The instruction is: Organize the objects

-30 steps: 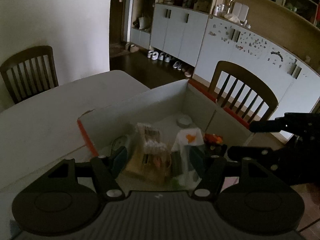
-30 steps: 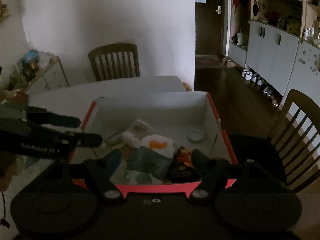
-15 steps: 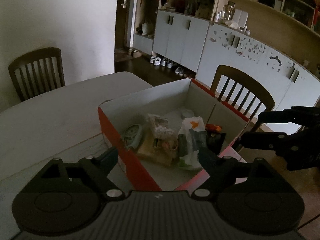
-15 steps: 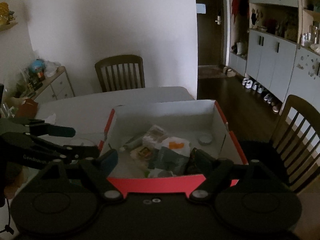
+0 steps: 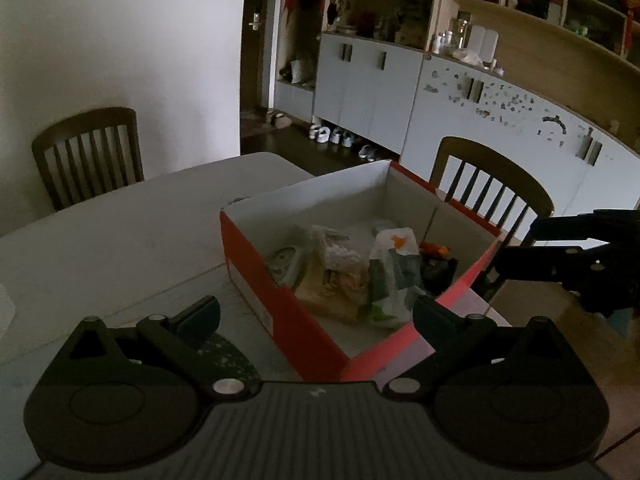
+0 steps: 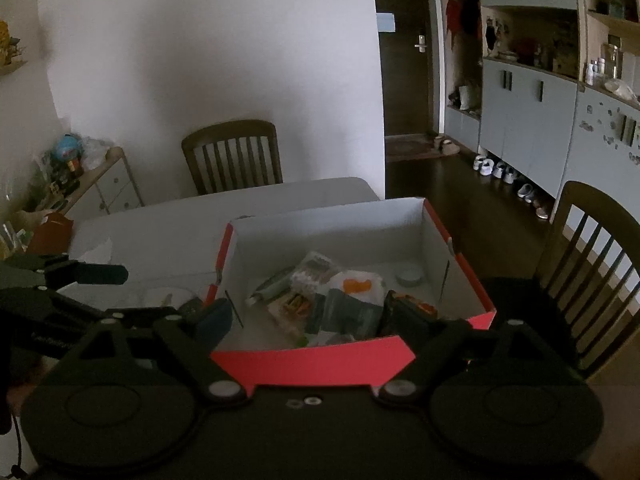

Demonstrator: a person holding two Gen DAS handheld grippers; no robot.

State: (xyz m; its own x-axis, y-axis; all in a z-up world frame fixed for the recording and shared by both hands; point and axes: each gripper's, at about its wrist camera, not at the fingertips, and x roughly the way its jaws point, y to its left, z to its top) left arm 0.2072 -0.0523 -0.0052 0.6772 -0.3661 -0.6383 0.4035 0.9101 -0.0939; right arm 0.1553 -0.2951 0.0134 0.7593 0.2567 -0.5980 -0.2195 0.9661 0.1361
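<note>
A red cardboard box (image 5: 280, 300) with a white inside stands on the white table (image 5: 120, 232). It holds several items: a white bag with an orange mark (image 5: 394, 252), snack packets (image 5: 332, 280), a small round lid (image 6: 409, 278) and a dark item (image 6: 404, 314). My left gripper (image 5: 316, 314) is open and empty, held back from the box's near corner. My right gripper (image 6: 316, 316) is open and empty, just behind the box's near red wall (image 6: 312, 364). Each gripper shows at the edge of the other's view.
Wooden chairs stand at the table's far end (image 6: 232, 156) and right side (image 5: 492, 184). A low cabinet with clutter (image 6: 80, 172) is at the left. Grey cupboards (image 5: 368, 88) and shoes on the floor (image 5: 336, 138) line the far wall.
Both grippers have pulled back and up from inside the box; the box now looks smaller and farther in both views. Both stay open and empty.
</note>
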